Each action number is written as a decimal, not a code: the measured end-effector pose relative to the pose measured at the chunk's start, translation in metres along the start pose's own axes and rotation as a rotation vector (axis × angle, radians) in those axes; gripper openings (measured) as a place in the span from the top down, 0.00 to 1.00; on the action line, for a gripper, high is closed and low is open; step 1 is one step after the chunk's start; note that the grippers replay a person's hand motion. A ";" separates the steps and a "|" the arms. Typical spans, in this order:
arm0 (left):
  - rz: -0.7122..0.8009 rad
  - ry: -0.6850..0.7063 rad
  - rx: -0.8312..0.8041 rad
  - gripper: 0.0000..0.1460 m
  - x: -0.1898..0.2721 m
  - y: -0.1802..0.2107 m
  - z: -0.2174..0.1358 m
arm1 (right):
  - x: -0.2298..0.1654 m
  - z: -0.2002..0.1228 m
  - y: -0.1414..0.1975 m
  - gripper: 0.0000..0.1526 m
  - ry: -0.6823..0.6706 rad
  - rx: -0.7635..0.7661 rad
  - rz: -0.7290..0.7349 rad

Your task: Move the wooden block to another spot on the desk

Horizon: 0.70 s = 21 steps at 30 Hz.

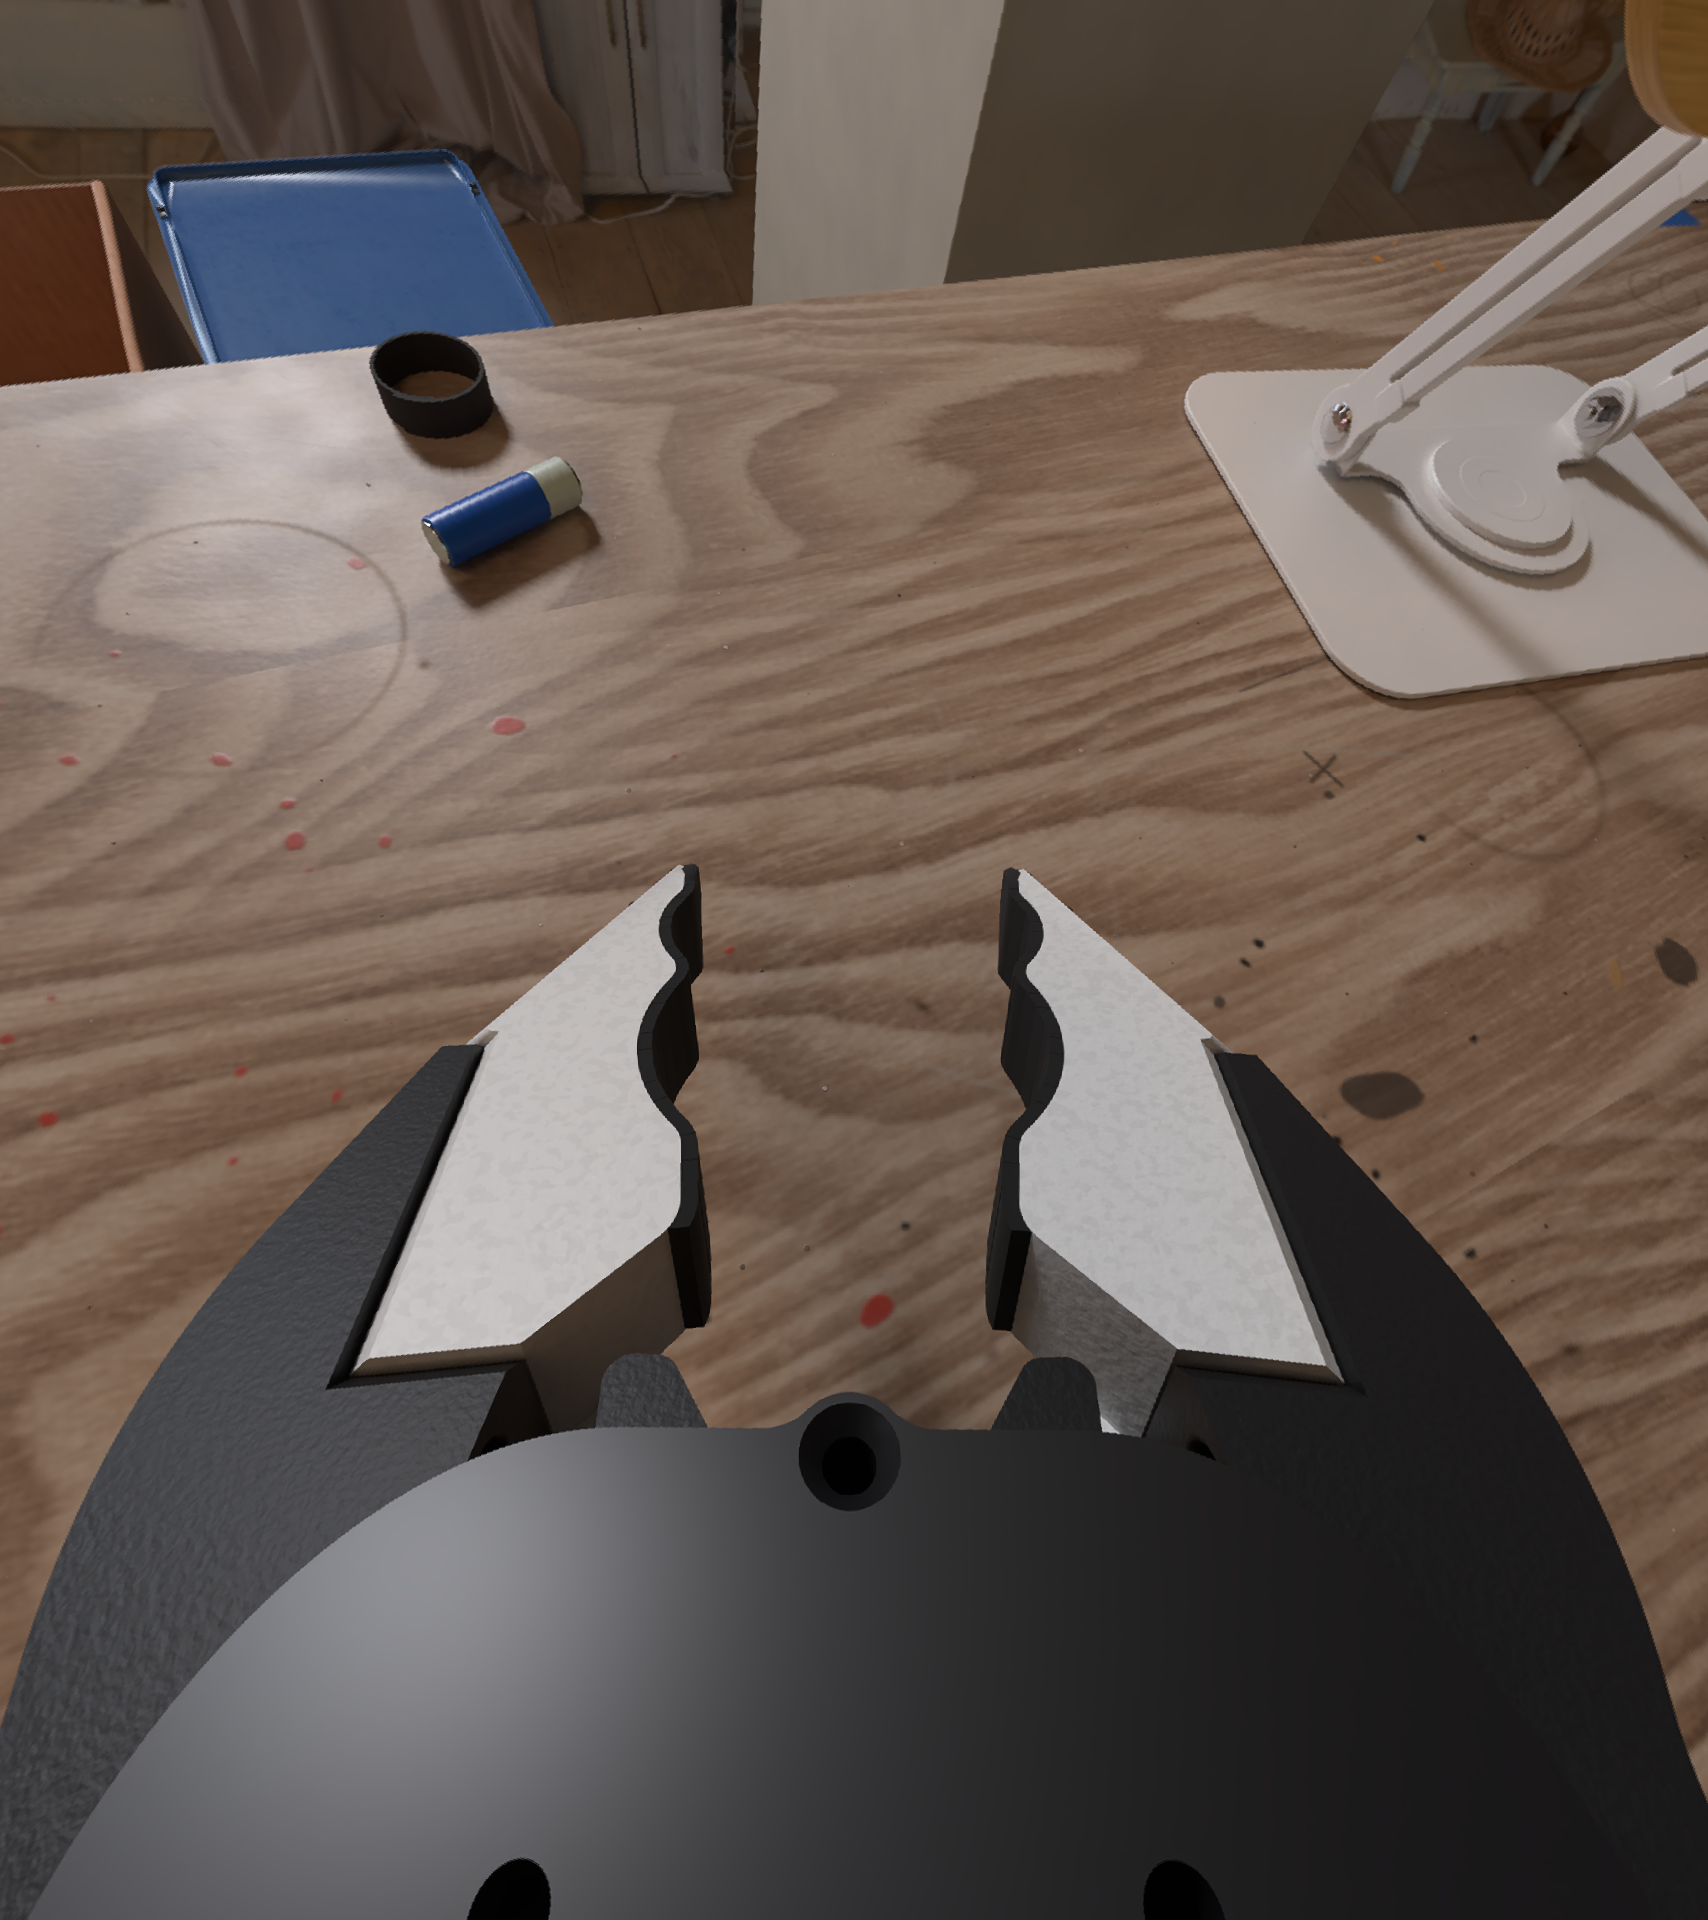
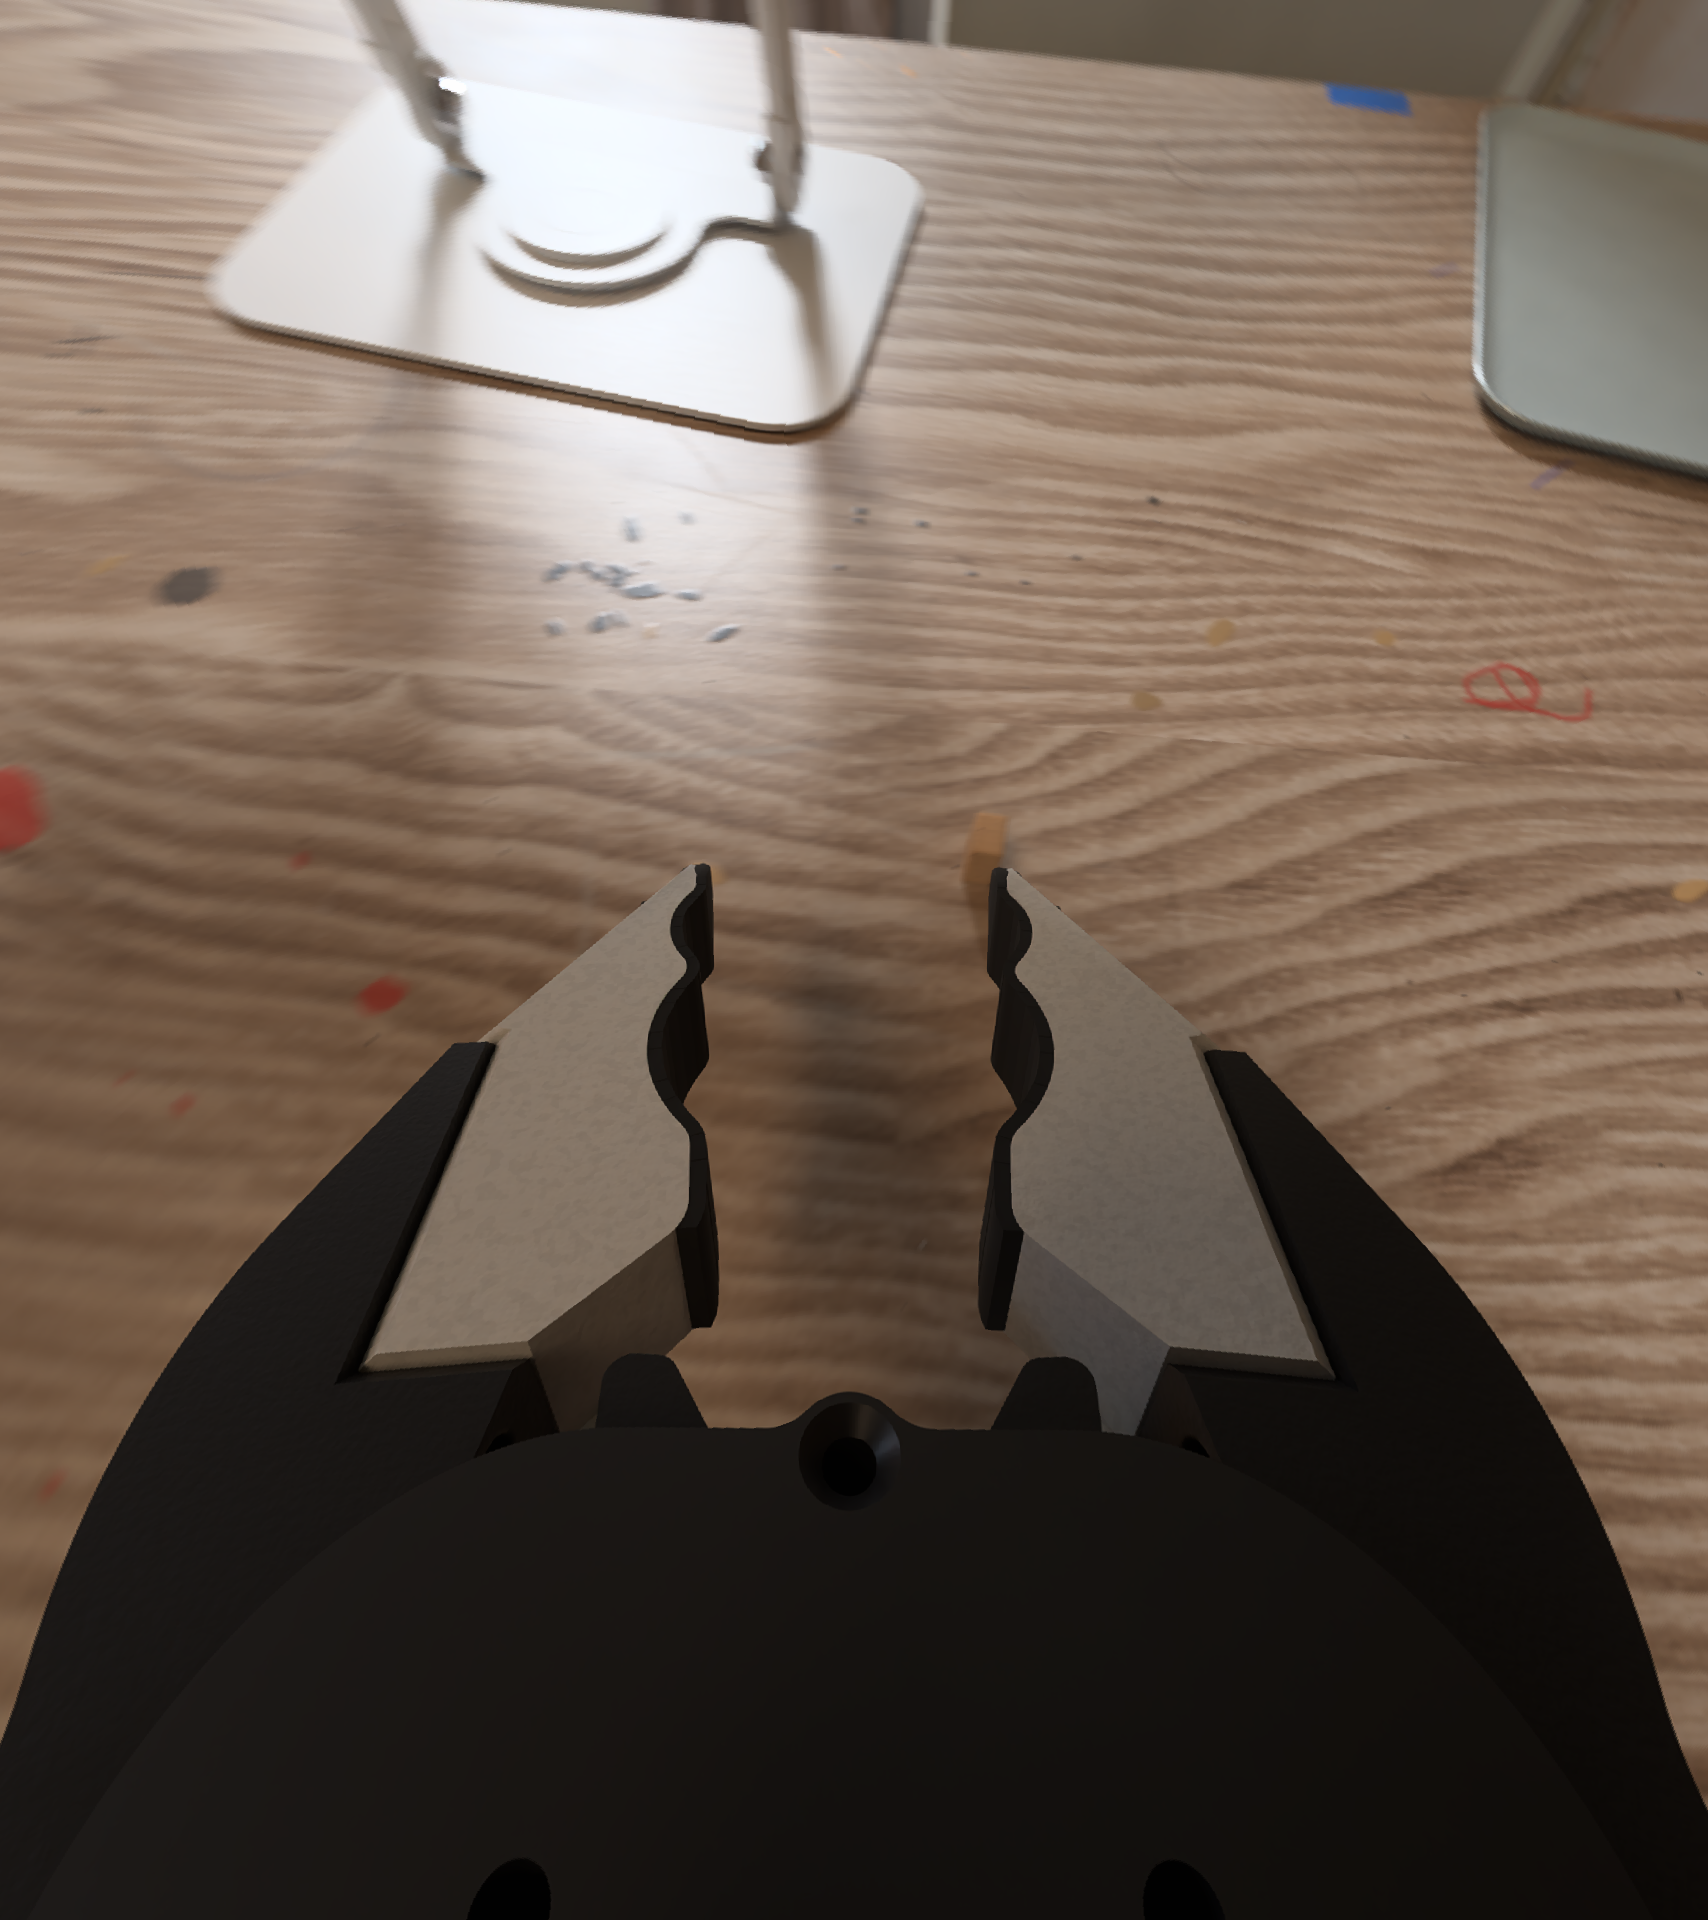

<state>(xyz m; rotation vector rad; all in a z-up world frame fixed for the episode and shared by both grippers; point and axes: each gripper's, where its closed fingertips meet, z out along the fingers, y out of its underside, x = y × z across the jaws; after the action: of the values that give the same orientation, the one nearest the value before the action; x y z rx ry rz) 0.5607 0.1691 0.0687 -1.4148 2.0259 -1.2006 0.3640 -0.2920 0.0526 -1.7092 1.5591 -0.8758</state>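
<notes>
Honestly, the wooden block (image 2: pixel 982 844) looks tiny, light and stiff, sitting mid-surface (image 2: pixel 1245 1039) just past my right gripper (image 2: pixel 850 883) fingertip. Both right and left gripper (image 1: pixel 850 883) gape empty; I'd pinch its flat sides.

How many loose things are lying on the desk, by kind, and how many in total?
Black ring: 1
Blue battery: 1
Wooden block, mostly hidden by the right gripper: 1
Total: 3
</notes>
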 end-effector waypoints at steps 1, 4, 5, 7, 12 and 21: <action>0.002 0.001 -0.001 0.61 0.001 0.000 0.001 | 0.008 0.009 0.000 0.65 0.035 -0.019 0.019; 0.010 -0.001 -0.008 0.61 0.002 0.002 0.003 | 0.023 0.031 -0.001 0.65 0.087 -0.067 0.105; 0.012 0.000 -0.010 0.61 0.003 0.003 0.003 | 0.024 0.036 0.000 0.65 0.081 -0.086 0.118; 0.011 0.005 -0.013 0.61 0.004 0.003 0.004 | 0.027 0.045 0.004 0.65 0.101 -0.129 0.080; 0.009 0.014 -0.010 0.61 0.006 0.003 0.004 | 0.038 0.052 0.010 0.65 0.165 -0.159 0.072; -0.001 0.020 -0.007 0.61 0.005 0.003 0.004 | 0.035 0.055 0.018 0.81 0.140 -0.190 0.088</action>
<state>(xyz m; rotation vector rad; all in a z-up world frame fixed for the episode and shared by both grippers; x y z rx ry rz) 0.5597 0.1629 0.0650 -1.4126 2.0445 -1.2145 0.4022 -0.3268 0.0086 -1.7251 1.8482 -0.8405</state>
